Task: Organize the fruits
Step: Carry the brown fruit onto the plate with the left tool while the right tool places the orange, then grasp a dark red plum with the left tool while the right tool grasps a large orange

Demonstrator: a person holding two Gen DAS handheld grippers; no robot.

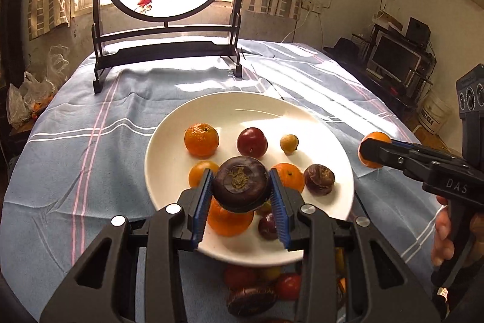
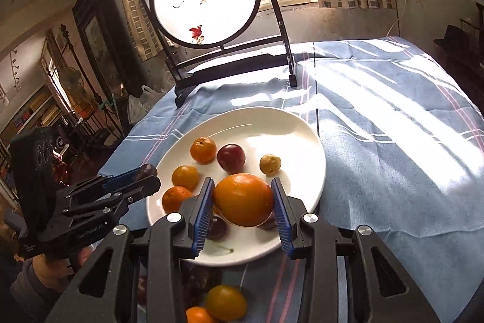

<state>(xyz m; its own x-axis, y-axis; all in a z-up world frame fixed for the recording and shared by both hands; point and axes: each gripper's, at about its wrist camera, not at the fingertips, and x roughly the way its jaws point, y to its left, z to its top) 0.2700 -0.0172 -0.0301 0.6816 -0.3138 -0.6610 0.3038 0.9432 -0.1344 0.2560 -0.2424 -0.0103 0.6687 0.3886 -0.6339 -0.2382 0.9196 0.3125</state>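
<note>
Left gripper [image 1: 240,189]: clamped on a dark purple fruit [image 1: 240,185], held above the near half of the plate [image 1: 242,108].
Right gripper [image 2: 243,202]: clamped on an orange [image 2: 243,199], also above the plate's near side.
Fruits: several mandarins, a red plum [image 1: 252,142], a small yellow fruit [image 1: 289,143] and a wrinkled dark fruit [image 1: 319,179] lie on the plate; more fruits [image 1: 266,286] sit on the cloth [image 1: 75,171] just short of it.
Risk, drop: both held fruits are round and pinched only at their sides; a slack squeeze or a jolt would probably let one slip and scatter what lies below.
Risk, crowding: the plate's near half is full, so a fruit released there would likely land on another and roll, perhaps over the rim.
Risk, clash: the two grippers work near each other over one plate; converging on the same spot could knock them together.
Hidden: the fruits under each held one are partly covered, so their count is unclear.
Cut off: the loose fruits by the near rim are blocked by gripper frames and blurred; kinds uncertain.
</note>
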